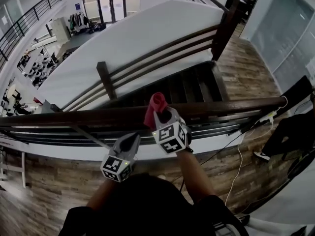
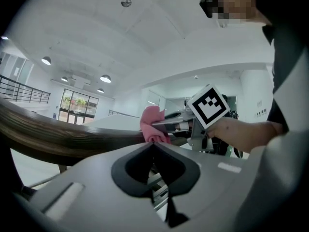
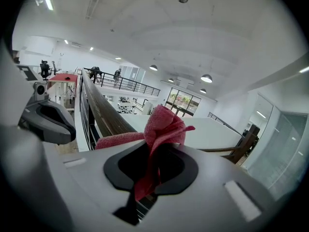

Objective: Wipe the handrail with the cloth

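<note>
Two grippers: the right gripper [image 1: 159, 115] is clamped tight on the red cloth [image 1: 156, 103], bunched on top of the dark wooden handrail [image 1: 74, 116] with its tail buried between the jaws, while the left gripper [image 1: 132, 138] sits just beside the rail's near side with jaws closed on nothing, stairs [image 1: 189, 87] beyond, and a white cable [image 1: 239, 154] on the floor.

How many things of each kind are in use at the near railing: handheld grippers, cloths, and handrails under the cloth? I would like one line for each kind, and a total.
grey handheld grippers with marker cubes: 2 (left gripper, right gripper)
pinkish-red cloth: 1
dark brown wooden handrail: 1
total: 4
</note>
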